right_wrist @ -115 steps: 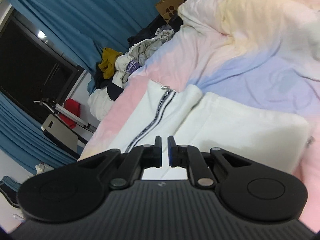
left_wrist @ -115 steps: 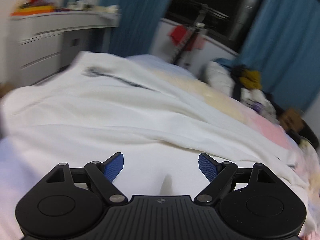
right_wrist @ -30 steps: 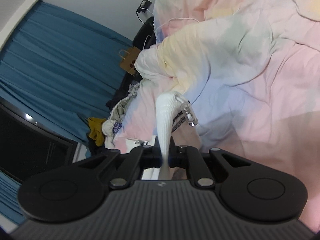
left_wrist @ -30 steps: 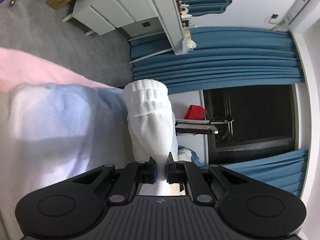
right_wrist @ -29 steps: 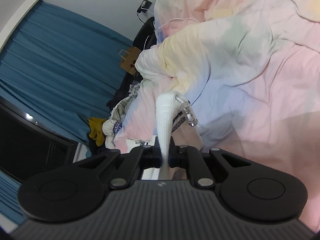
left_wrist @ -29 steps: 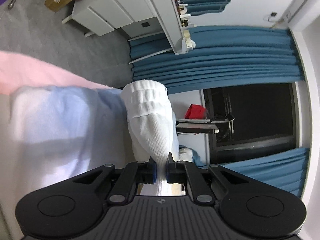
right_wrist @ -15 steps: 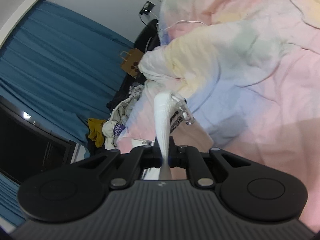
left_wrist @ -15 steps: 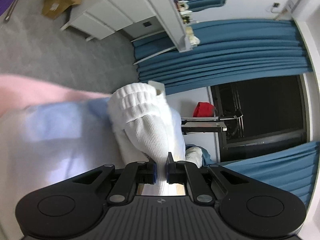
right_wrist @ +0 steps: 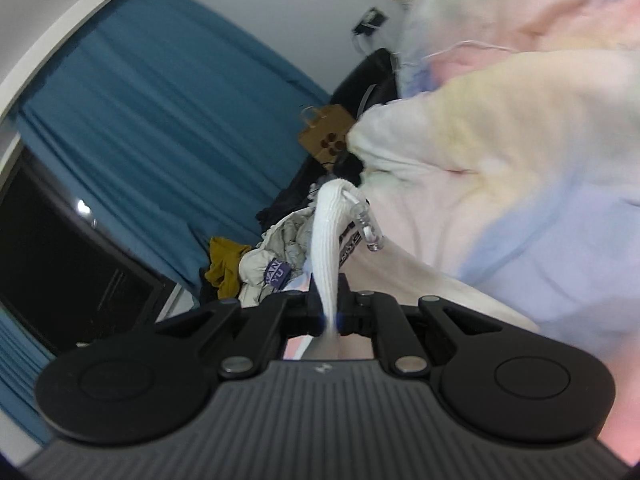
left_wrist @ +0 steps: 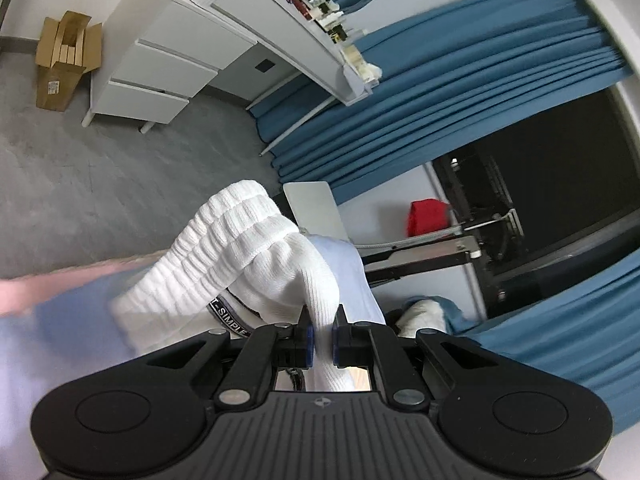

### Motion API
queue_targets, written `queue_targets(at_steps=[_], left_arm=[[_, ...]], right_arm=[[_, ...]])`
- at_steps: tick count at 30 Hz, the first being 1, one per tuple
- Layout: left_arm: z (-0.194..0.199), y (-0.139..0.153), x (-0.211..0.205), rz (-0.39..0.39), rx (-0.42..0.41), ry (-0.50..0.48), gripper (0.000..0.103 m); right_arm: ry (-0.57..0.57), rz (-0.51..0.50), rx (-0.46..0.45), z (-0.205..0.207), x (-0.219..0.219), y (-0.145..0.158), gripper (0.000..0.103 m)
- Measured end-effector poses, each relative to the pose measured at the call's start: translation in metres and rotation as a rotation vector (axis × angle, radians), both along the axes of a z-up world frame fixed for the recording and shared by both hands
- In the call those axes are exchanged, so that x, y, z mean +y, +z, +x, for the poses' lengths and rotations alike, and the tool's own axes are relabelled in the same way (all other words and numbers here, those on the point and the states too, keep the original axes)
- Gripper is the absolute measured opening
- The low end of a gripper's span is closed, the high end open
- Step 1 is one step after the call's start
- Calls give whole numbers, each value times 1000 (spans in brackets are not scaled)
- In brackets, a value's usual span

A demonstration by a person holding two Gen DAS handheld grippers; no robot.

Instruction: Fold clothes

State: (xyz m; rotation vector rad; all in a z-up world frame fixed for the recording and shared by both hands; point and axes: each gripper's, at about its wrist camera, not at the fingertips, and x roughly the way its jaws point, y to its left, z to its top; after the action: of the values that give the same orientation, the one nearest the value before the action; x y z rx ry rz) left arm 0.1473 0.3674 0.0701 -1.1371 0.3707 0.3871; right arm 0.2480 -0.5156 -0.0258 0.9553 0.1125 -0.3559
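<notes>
My left gripper (left_wrist: 320, 338) is shut on the white ribbed hem of a white garment (left_wrist: 248, 248). The cloth bunches up in front of the fingers, and a striped band with lettering (left_wrist: 228, 314) shows below it. My right gripper (right_wrist: 329, 312) is shut on another white ribbed edge of the garment (right_wrist: 330, 232), held up in the air. A clear plastic zipper pull (right_wrist: 368, 232) hangs beside that edge. The rest of the garment is hidden below both grippers.
A pastel duvet (right_wrist: 520, 160) covers the bed on the right. A pile of clothes (right_wrist: 272, 264) and a paper bag (right_wrist: 324, 136) lie by blue curtains (right_wrist: 160, 120). A white drawer unit (left_wrist: 160, 72), a cardboard box (left_wrist: 64, 60) and grey floor (left_wrist: 100, 184) are on the left.
Both grippers have lifted and tilted with the garment held. The left view has swung up toward the drawers and curtains; the right view shows more curtain and less bed.
</notes>
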Motion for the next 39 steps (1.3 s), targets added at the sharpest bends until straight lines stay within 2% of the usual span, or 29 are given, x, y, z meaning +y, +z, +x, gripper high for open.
queue_targets(at_steps=[5,10,12,15,18,20,22,24,25,27,29,30,32,34,35,39], left_arm=[[102,1,-2,95,79,-4,9],[200,-30,-2,166,193,-14,9],[232,-51,-1,191,236,-22,9],[263,-83,1,201,288,-34,10],[277,-98,-3,253,306,-52,14],[275,-99,-7,279,281,-69,21],[266,-97,-11,299,241,-86,24],[245,-91,-18,320,195,-111,33],[235,-87,-22,329,173,-121,40],[212,-78,-32,335,133,-140,46],[181,-72,-44,319,77,-151,53],[165,-70,-50,307,46,-154,56],[133,-75,-59,273,11,-146,64],[102,-83,-68,228,-11,-130,66],[87,-91,-71,198,-18,-120,71],[42,-121,-71,66,-16,-98,72]], right_arm=[[42,-97,39,87,12,-7,8],[99,-92,74,159,14,-31,8],[130,-103,123,182,15,-48,8],[162,-85,210,203,12,-79,9],[201,-45,200,208,4,-86,11],[227,-22,192,210,0,-90,12],[254,-19,173,203,-1,-82,13],[291,19,136,191,-5,-75,19],[321,28,127,183,-6,-72,29],[357,-4,122,163,-6,-59,48],[335,-22,96,136,-9,-45,60],[322,-7,77,121,-12,-40,62],[291,45,48,92,-21,-35,62],[256,103,29,64,-30,-33,62],[241,141,32,50,-33,-35,62],[214,269,95,9,-45,-55,62]])
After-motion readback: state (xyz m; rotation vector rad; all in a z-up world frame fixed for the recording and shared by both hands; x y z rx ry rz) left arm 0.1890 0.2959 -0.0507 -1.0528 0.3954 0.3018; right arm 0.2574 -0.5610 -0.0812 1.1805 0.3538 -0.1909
